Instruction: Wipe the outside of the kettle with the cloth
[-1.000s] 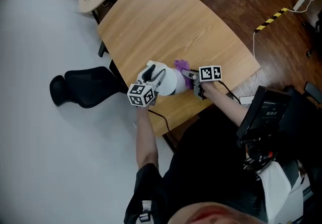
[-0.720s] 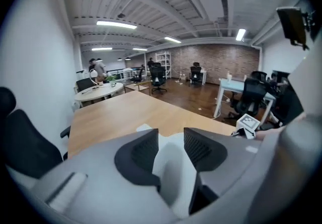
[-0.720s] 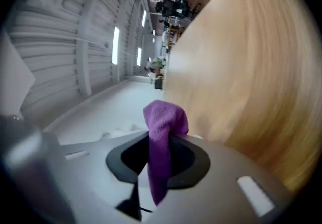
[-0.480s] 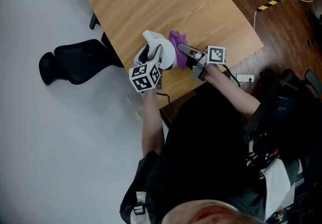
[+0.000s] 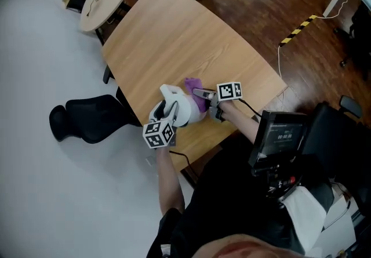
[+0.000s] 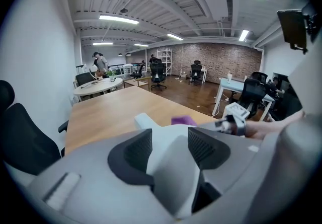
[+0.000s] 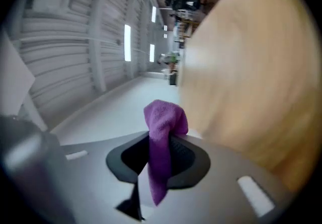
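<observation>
- Head view: one white kettle (image 5: 184,111) sits near the edge of the wooden table (image 5: 174,36) closest to the person.
- The left gripper (image 5: 168,113) comes in from the kettle's near-left side and meets it at the handle. The right gripper (image 5: 200,94) reaches in from the opposite, right side.
- One purple cloth (image 5: 192,84) bunches at the right gripper's tips, just beside the kettle's far-right flank. Whether it touches the shell cannot be told here.
- The coming stroke likely hinges on this: the cloth lies across the kettle from the holding hand, so the right hand is the nearer one to wipe.
- Left gripper view: the jaws stand fairly wide yet are clamped on the kettle's white handle (image 6: 173,167), which fills the gap between the pads. Beyond the kettle body the cloth (image 6: 182,120) peeks out.
- Right gripper view: the jaws are pinched on the cloth (image 7: 163,137), a fold standing up above them and a tail hanging below. The kettle is not in this view.
- Count: one kettle, one cloth, two grippers.
</observation>
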{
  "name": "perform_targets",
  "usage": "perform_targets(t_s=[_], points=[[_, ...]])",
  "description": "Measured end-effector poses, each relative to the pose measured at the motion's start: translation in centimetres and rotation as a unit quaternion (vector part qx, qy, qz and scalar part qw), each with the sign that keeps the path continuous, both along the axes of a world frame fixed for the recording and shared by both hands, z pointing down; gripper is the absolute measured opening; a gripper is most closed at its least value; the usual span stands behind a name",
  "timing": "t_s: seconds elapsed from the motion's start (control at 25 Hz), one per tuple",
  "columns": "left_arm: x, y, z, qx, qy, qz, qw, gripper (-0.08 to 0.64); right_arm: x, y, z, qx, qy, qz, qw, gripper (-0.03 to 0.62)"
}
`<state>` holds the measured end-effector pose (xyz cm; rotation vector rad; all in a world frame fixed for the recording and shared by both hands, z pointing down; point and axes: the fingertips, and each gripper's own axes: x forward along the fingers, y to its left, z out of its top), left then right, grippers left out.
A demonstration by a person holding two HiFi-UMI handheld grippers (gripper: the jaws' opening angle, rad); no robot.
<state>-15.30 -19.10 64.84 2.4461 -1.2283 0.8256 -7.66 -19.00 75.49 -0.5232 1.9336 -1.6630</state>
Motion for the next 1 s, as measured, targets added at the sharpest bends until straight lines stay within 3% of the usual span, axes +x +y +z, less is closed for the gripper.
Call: perform_targets(t_s=[0.08,0.12,0.2,0.24,0.28,0.36,0.4,0.44,0.48,0.56,0.64,0.72,0.84,0.92,1.0], points=[[0.5,0.6,-0.3,0.017,0.007,0.019,0.9997,0.322,-0.2,-0.8,-6.4,0.108,-0.013,-0.019,0.994,0.077],[0.4,0.7,0.1,0.020,0.006,0.033,0.9992,0.321,-1.3,-1.0,-6.9,0.120,-0.012,-0.045,0.992,0.078],[0.7,-0.5,1.1,0.023,0.002,0.087,0.9959,0.318,-3.1,-1.5,-5.0,0.064,-0.056,-0.091,0.992,0.078],[1.6,-1.5,1.4,0.026,0.004,0.129,0.9913,0.319,-3.0,-1.9,-4.0,0.029,-0.085,-0.096,0.991,0.075],[2.7,-2.3,1.4,0.026,0.008,0.175,0.9843,0.322,-2.3,-2.3,-2.6,0.009,-0.086,-0.086,0.993,0.075],[3.9,-3.7,2.3,0.008,0.015,0.247,0.9689,0.327,-0.7,-2.4,2.0,-0.020,-0.031,-0.038,0.999,0.075],[4.1,-4.6,2.8,-0.006,0.014,0.262,0.9650,0.332,-0.3,-2.3,5.0,-0.050,-0.004,-0.018,0.999,0.075],[4.2,-5.6,2.8,-0.016,0.011,0.257,0.9661,0.341,-0.1,-1.9,8.1,-0.089,0.018,-0.008,0.996,0.075],[4.0,-6.6,2.4,-0.020,0.003,0.231,0.9727,0.351,-0.3,-1.2,10.9,-0.129,0.034,-0.010,0.991,0.075],[2.6,-7.8,1.3,-0.012,-0.012,0.130,0.9913,0.342,-0.5,0.3,13.5,-0.169,0.050,-0.024,0.984,0.075],[1.8,-7.9,0.6,-0.012,-0.001,0.043,0.9990,0.322,0.6,-0.3,9.8,-0.125,0.041,-0.012,0.991,0.077],[1.5,-7.7,1.2,-0.026,-0.003,-0.007,0.9996,0.347,2.4,-2.4,1.1,-0.017,-0.008,0.021,1.000,0.077],[0.9,-7.7,2.5,-0.030,-0.035,-0.049,0.9977,0.379,3.4,-4.2,-10.8,0.152,-0.080,0.029,0.985,0.077],[0.9,-7.5,2.6,-0.024,-0.043,-0.050,0.9975,0.388,1.3,-4.2,-10.3,0.165,-0.064,-0.009,0.984,0.077],[0.9,-7.1,2.7,-0.013,-0.047,-0.044,0.9978,0.388,-0.6,-4.3,-5.7,0.118,-0.049,-0.029,0.991,0.077]])
